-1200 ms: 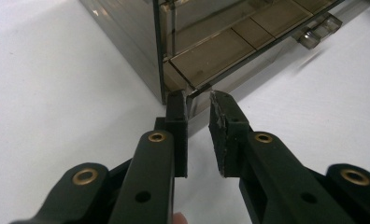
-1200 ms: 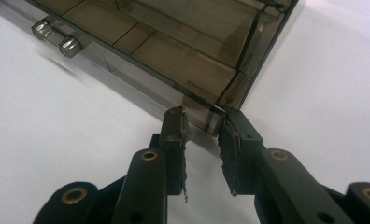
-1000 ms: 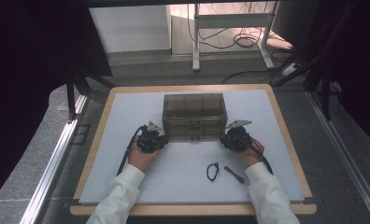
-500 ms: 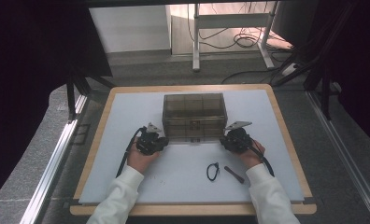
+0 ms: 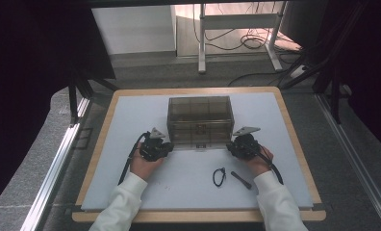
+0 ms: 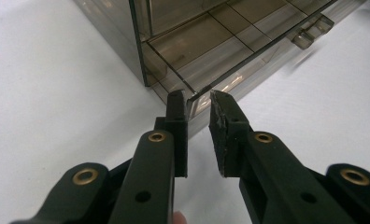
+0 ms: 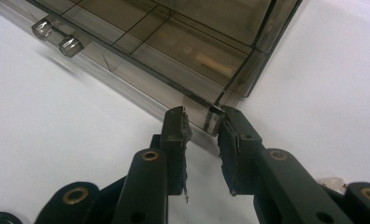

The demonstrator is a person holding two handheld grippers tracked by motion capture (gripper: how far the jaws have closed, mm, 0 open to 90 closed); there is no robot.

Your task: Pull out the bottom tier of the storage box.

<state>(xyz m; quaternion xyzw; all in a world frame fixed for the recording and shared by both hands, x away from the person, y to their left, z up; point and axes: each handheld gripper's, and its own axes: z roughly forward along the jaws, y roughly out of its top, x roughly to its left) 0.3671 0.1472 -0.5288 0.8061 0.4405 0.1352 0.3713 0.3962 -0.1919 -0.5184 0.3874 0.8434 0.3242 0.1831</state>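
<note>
Two tools (image 5: 165, 144) (image 5: 231, 144) grip unlabelled smoky box (image 5: 200, 115) corners.

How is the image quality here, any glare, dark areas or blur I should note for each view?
High view: surroundings are dark, the white table mat evenly lit, bright patch on the floor beyond. Left gripper view: the smoky clear plastic box reflects light along its near edge; the jaws close to the lens look soft. Right gripper view: sharp box dividers, faint shadow under its latch tabs.

Black cord loop (image 5: 219, 176), dark stick (image 5: 240, 179), white mat (image 5: 131, 115), wooden table edge (image 5: 294, 139)
</note>
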